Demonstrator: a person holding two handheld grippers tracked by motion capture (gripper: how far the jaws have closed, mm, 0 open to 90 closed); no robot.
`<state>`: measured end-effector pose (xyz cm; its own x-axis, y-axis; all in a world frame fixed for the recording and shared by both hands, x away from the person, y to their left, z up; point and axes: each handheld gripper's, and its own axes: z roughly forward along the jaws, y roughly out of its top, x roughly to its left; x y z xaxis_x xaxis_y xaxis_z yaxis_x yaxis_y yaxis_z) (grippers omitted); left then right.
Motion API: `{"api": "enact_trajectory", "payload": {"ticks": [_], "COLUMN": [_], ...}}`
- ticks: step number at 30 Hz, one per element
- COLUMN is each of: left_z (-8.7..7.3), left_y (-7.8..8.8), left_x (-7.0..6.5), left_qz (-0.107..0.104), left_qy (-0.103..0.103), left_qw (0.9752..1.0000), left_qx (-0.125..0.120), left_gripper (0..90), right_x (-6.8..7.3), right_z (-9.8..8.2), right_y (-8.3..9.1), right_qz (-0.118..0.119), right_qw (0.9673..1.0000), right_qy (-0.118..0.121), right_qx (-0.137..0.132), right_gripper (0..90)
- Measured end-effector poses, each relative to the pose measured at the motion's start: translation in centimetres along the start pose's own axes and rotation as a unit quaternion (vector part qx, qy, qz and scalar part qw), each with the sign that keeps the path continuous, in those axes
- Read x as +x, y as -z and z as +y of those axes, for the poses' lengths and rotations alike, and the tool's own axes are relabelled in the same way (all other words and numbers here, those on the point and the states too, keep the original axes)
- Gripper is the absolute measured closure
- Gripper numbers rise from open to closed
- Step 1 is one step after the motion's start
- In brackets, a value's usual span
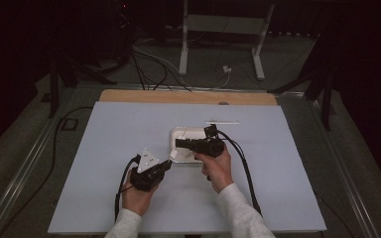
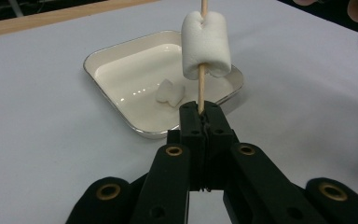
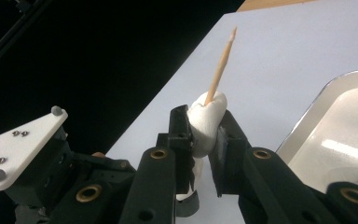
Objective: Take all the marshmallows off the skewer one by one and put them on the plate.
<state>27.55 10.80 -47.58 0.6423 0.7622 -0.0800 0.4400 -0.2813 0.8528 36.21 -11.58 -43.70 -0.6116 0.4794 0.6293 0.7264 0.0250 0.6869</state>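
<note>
My left gripper [image 2: 206, 114] is shut on the lower end of a thin wooden skewer [image 2: 200, 88], which stands up from its jaws. A white marshmallow [image 2: 205, 44] is threaded on that skewer. My right gripper [image 3: 205, 126] is shut on that marshmallow [image 3: 209, 114], squeezing it from both sides, and the skewer's pointed tip [image 3: 221, 65] sticks out above it. In the high view the two grippers [image 1: 168, 162] [image 1: 178, 144] meet at the near left corner of a white metal tray [image 1: 183, 133]. Another marshmallow [image 2: 170, 93] lies in the tray [image 2: 107, 93].
A light blue mat [image 1: 129, 129] covers the table, with a wooden edge [image 1: 178, 96] at the far side. A spare skewer [image 1: 222, 122] lies on the mat just beyond the tray. Cables and metal stand legs [image 1: 183, 49] crowd the dark floor behind.
</note>
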Motion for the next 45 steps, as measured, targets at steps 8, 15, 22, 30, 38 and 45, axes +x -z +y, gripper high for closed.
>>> {"api": "enact_trajectory", "payload": {"ticks": [8, 15, 22, 30, 38, 45], "left_z": [0.0, -0.1, -0.2, -0.4, -0.6, -1.4], "left_y": [0.0, 0.2, 0.2, 0.4, 0.5, 0.8], "left_x": [0.0, -0.1, -0.2, -0.2, -0.1, 1.0], "left_qz": [-0.001, -0.001, -0.002, 0.0, 0.004, 0.016], "left_qy": [-0.003, -0.013, -0.021, -0.029, -0.037, -0.012], "left_qw": [1.0, 0.9999, 0.9998, 0.9996, 0.9993, 0.9997], "left_qx": [-0.003, -0.003, -0.003, -0.005, 0.0, 0.01], "left_gripper": [90.0, 90.0, 90.0, 90.0, 90.0, 90.0], "right_x": [-0.1, -0.1, -0.4, -0.5, -0.8, -2.1], "right_z": [0.4, 0.7, 1.0, 1.5, 1.8, 3.7], "right_y": [0.4, 0.9, 1.6, 2.0, 2.3, 6.4], "right_qz": [-0.002, 0.001, 0.002, -0.001, -0.005, -0.025], "right_qw": [1.0, 0.9998, 0.9995, 0.9993, 0.9988, 0.9938], "right_qy": [-0.005, -0.012, -0.018, -0.02, -0.029, -0.044], "right_qx": [-0.008, -0.016, -0.025, -0.032, -0.038, -0.099], "right_gripper": [80.7, 80.3, 79.4, 78.3, 78.3, 80.3]}}
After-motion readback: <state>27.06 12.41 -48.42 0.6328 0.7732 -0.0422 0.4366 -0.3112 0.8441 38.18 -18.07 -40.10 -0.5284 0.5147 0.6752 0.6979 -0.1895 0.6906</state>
